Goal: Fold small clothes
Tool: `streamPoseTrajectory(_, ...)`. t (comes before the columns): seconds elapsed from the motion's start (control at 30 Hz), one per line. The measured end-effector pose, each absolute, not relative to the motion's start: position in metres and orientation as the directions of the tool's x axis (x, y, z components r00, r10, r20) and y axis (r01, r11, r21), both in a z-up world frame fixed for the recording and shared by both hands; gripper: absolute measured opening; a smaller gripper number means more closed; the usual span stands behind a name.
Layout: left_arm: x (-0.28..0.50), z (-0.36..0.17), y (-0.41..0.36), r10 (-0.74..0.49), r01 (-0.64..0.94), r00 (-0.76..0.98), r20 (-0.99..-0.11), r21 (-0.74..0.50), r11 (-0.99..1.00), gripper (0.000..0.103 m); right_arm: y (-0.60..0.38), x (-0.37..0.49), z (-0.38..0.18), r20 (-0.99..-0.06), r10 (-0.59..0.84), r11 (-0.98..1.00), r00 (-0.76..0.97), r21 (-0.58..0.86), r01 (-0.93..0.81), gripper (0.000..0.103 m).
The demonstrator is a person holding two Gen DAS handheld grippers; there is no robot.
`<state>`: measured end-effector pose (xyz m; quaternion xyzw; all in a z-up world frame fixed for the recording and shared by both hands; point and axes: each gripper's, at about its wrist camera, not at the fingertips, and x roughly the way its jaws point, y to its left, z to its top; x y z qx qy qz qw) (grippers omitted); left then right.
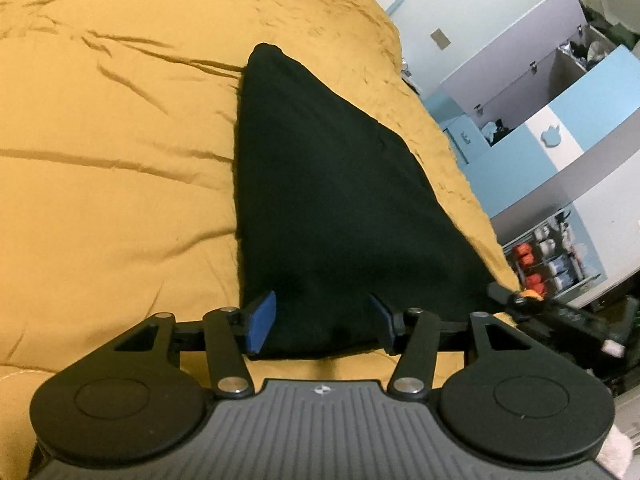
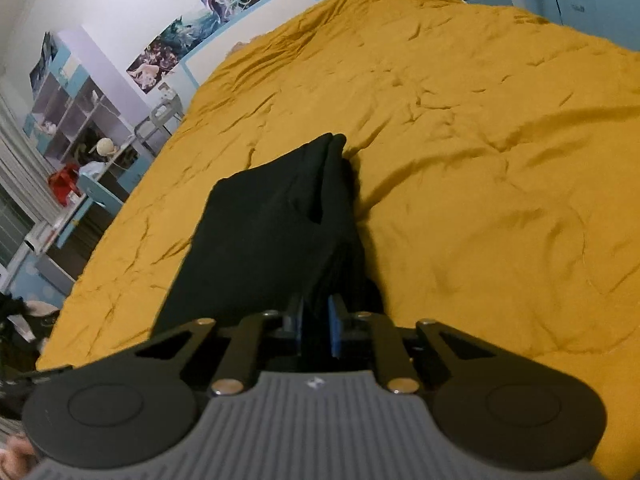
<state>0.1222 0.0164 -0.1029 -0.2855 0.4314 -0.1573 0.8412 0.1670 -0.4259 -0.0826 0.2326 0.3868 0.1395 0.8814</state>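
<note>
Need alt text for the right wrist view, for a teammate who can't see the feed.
The right claw is shut on the near edge of a black fabric garment, which lies folded in layers on a wrinkled mustard-yellow bedspread. Beyond the bed's left side are white-and-blue shelves and wall posters.

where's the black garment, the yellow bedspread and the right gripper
black garment (image 1: 332, 184): left wrist view, middle of the flat cloth
yellow bedspread (image 1: 120, 128): left wrist view, bare wrinkled area
right gripper (image 2: 318, 326): right wrist view, between its fingertips, pinching the cloth
</note>
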Motion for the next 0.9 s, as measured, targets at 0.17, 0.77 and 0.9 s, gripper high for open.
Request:
streamPoseTrajectory(0.17,0.118,-0.104,0.017,-0.503,0.020,0.582,-0.639,-0.607,0.794,0.063,-0.431,0.155,-0.078,-0.636,0.397,0.859,0.662,0.512,-0.023,0.006)
streamPoseTrajectory(0.77,0.123,-0.093,0.016,-0.500,0.030,0.566,-0.656,-0.590,0.807,0.068,-0.398,0.143,-0.036,-0.533,0.244,0.949,0.810,0.304,-0.086,0.041)
streamPoseTrajectory(0.9,0.128,-0.074,0.011,-0.516,0.076,0.616,-0.595,-0.608,0.791,0.068,-0.372,0.144,-0.044,-0.557,0.336,0.933,0.760,0.307,-0.187,0.043)
